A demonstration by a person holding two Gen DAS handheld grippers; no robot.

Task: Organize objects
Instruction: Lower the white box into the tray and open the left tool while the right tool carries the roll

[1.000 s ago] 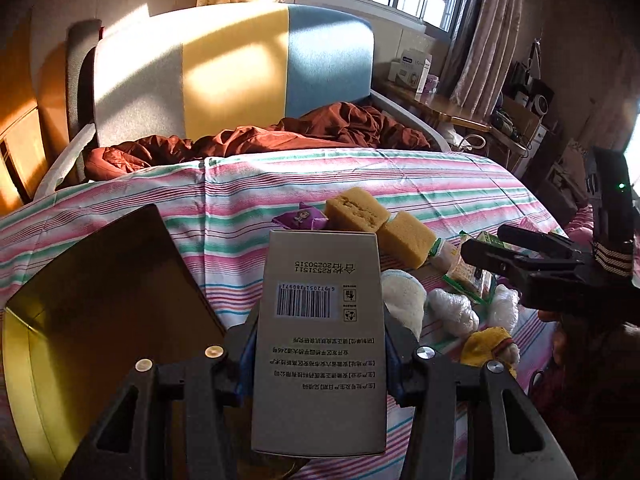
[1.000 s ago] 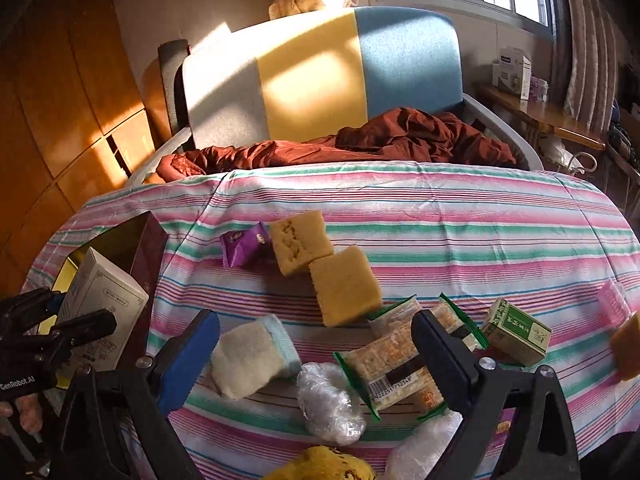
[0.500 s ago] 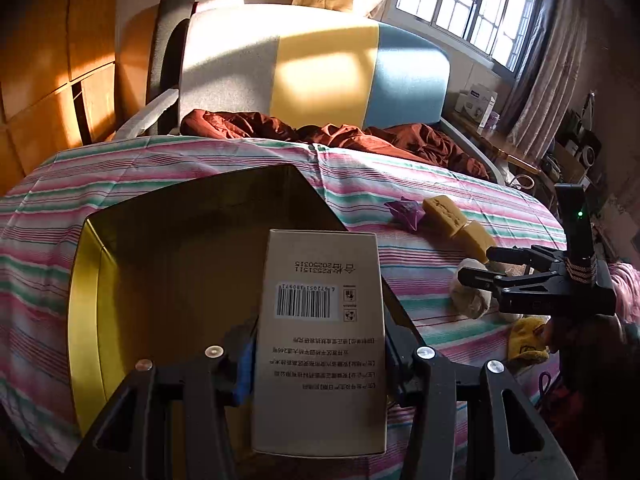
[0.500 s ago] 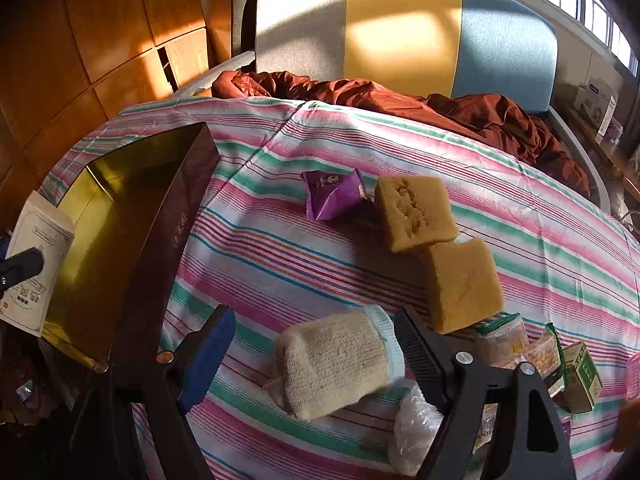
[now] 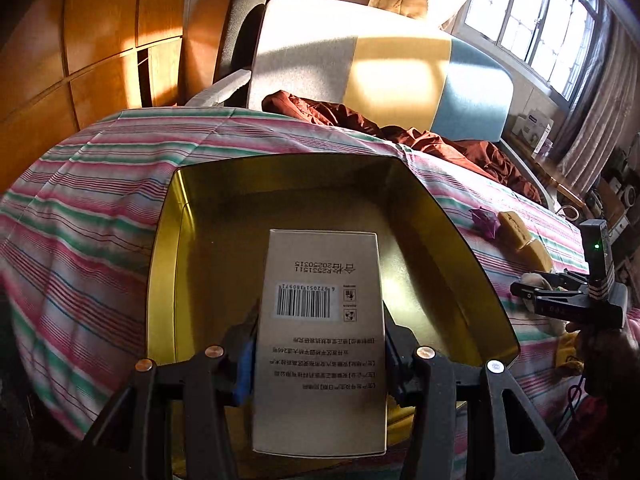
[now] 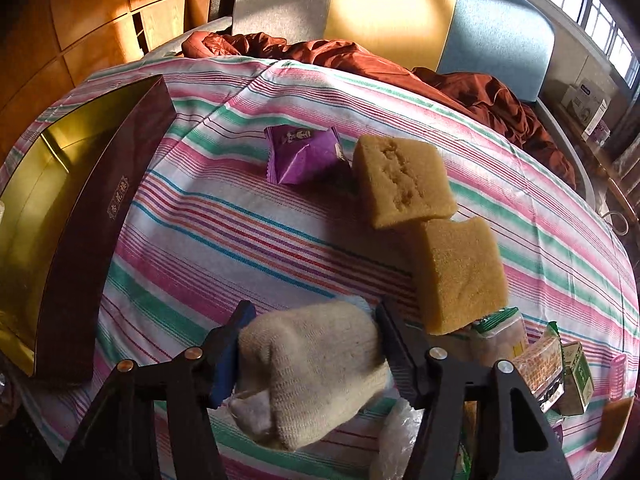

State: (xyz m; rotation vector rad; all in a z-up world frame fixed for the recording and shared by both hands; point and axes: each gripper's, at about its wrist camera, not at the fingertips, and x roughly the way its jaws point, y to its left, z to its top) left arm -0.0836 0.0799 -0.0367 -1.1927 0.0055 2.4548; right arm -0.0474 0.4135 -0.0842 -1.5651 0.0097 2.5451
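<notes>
Two grippers are each clamped on an item. Your left gripper (image 5: 320,356) holds a barcoded carton (image 5: 320,340) by its side faces, above the gold interior of the open tin (image 5: 168,264) on the striped bedspread (image 5: 80,208). Your right gripper (image 6: 310,354) is closed on a rolled white cloth (image 6: 316,364), right of the tin's dark red wall (image 6: 96,240). Far of the cloth lie a purple packet (image 6: 302,154) and two touching yellow sponges (image 6: 402,182). Green-edged snack packs (image 6: 536,364) lie at near right.
</notes>
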